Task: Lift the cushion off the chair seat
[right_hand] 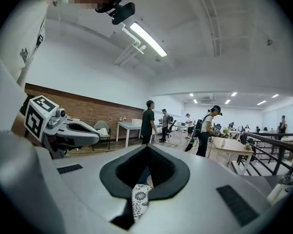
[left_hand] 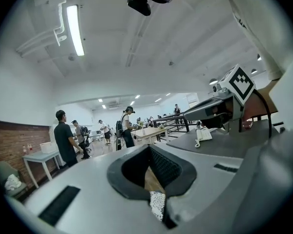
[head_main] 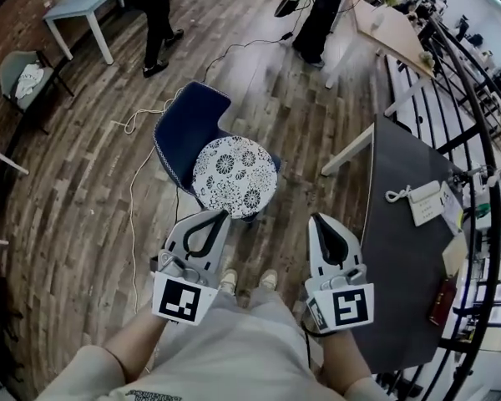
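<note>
- Chair (head_main: 184, 124): blue, standing on the wood floor (head_main: 83, 190).
- Cushion (head_main: 234, 176): round, white with a dark floral print. It is lying flat on the chair seat and covering most of it, with nothing touching it.
- Left gripper (head_main: 220, 215): hovering just short of the chair's front edge, on the person's side, and pointing toward the chair. Its fingers are meeting tip to tip and gripping nothing.
- Right gripper (head_main: 317, 218): hovering to the right of the chair, clear of the seat. Its fingers are pressing together, empty.
- Dark tabletop (head_main: 401, 249): standing well to the right of the chair and carrying a white telephone (head_main: 424, 200).
- Cable (head_main: 134, 215): trailing over the floor left of the chair.
</note>
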`<state>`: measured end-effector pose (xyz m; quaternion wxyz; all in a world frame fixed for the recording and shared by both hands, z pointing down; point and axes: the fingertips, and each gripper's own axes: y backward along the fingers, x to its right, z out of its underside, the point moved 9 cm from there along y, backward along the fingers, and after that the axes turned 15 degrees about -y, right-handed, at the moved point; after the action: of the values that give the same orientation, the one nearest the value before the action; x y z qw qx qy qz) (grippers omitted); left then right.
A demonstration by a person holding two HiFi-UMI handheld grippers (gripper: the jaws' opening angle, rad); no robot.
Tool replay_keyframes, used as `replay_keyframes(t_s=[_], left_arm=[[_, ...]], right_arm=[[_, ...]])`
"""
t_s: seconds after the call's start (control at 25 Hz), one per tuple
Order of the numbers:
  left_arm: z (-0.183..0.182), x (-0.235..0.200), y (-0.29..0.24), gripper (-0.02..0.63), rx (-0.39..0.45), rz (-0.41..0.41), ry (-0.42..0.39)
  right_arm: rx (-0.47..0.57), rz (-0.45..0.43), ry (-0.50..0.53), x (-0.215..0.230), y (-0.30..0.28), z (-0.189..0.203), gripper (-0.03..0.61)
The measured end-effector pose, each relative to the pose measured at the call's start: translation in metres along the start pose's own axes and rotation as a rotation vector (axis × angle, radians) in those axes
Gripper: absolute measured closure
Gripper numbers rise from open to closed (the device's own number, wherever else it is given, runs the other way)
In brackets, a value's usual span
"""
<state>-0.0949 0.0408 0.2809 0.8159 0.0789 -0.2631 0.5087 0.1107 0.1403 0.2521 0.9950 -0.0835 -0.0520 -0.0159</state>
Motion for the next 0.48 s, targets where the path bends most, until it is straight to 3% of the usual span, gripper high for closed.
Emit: replay_keyframes(t_s=[0.48], left_arm=[[0.009, -0.014, -0.035, 0.609, -0.129, -0.189, 0.032]], right_arm=[[-0.049, -0.220, 0.008, 0.046, -0.073, -0.006, 0.577]])
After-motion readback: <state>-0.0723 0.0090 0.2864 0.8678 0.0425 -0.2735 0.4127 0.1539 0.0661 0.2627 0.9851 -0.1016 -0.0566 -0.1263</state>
